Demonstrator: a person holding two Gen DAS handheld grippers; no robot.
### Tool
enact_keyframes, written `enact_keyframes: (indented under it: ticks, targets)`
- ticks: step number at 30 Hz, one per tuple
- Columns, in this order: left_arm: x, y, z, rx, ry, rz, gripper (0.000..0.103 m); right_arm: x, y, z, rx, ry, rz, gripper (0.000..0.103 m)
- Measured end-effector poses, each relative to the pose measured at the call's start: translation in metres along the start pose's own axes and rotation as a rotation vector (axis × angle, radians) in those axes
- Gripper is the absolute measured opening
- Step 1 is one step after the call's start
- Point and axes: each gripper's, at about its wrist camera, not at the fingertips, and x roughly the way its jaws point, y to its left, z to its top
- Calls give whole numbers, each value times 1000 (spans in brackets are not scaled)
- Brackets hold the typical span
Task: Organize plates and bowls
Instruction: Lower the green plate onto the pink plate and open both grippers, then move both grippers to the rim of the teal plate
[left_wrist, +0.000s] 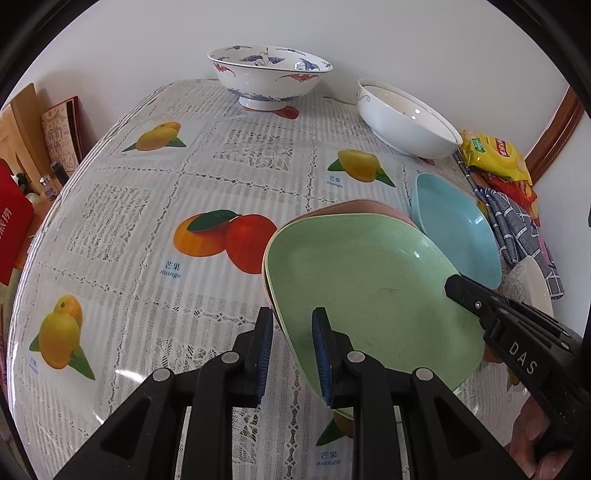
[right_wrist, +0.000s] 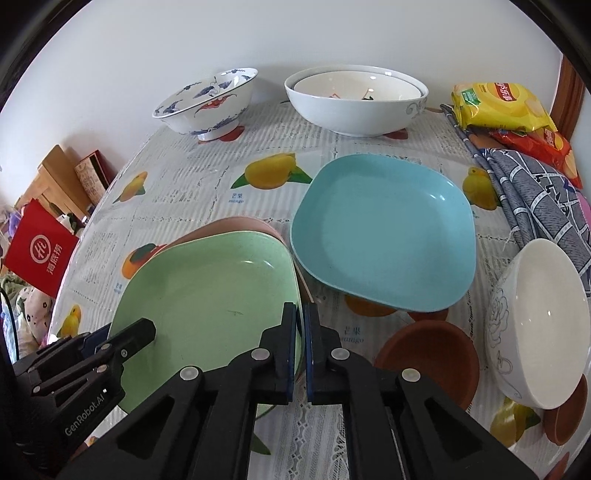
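Observation:
A green plate (left_wrist: 362, 280) (right_wrist: 207, 295) lies tilted on a pink plate (left_wrist: 354, 206) (right_wrist: 236, 225) near the table's front. My left gripper (left_wrist: 293, 314) (right_wrist: 140, 334) straddles the green plate's left rim with its jaws a little apart, one finger over the plate and one outside it. My right gripper (right_wrist: 301, 308) (left_wrist: 452, 286) is shut on the green plate's right rim. A blue plate (left_wrist: 454, 229) (right_wrist: 384, 229) rests flat to the right of the stack. At the back stand a blue-patterned bowl (left_wrist: 266, 77) (right_wrist: 210, 99) and two nested white bowls (left_wrist: 402, 122) (right_wrist: 354, 99).
A white bowl with a grey flower print (right_wrist: 535, 321) leans at the right edge. Snack bags (right_wrist: 502, 107) and a checked cloth (right_wrist: 535, 192) lie at the back right. The fruit-print tablecloth (left_wrist: 207, 184) covers the table. A red box (right_wrist: 40, 251) stands beyond the left edge.

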Motion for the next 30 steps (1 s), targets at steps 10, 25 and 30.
enact_keyframes:
  ticks: [10,25,30]
  targets:
    - [-11,-3,0,6,-11,14,27,-20,-8,7,21,-36,22,9]
    - [-66,-48,-6,89,-131,7,37,-96,-48,-20,53,-168,-83,48]
    - [-84,-72,3,127,-186,-1,37,-120,-67,-25,94,-213,-120,58]
